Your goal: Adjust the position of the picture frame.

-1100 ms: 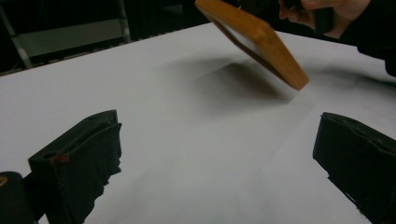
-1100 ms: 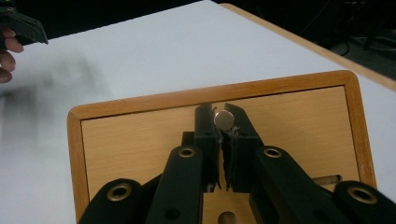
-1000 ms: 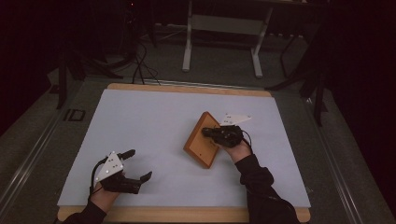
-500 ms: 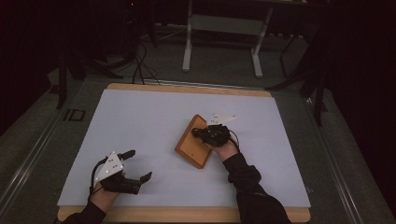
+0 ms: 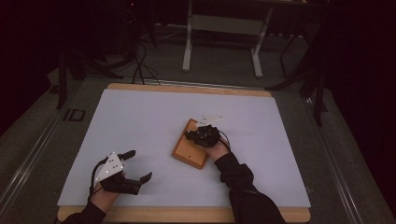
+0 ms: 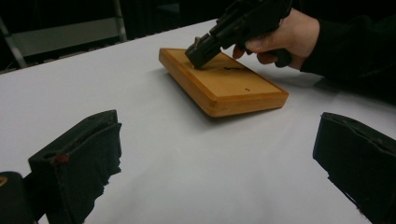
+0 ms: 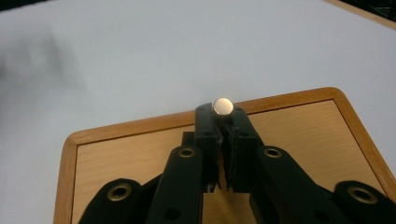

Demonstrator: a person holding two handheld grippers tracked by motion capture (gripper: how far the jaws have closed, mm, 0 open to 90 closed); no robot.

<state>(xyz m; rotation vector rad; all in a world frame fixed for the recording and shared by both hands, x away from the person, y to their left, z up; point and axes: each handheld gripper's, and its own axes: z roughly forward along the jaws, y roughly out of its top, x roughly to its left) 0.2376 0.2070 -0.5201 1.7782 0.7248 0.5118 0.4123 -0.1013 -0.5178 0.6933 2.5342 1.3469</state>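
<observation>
Metal disc (image 7: 223, 106) looking small, light, stiff, slippery | riding pinched at right gripper (image 7: 223, 122) tips over wooden tray (image 5: 190, 150), mid-table | gripping its rim suits | left gripper (image 5: 139, 164) lying released, near-left

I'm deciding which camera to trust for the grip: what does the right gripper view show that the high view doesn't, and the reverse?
Right gripper view: a small round metal disc pinched at the tips of the shut right gripper.

High view: the left gripper, jaws open, resting near the table's front edge, well apart from the tray.

Both: the wooden tray on the white surface, with the right gripper over it.
</observation>
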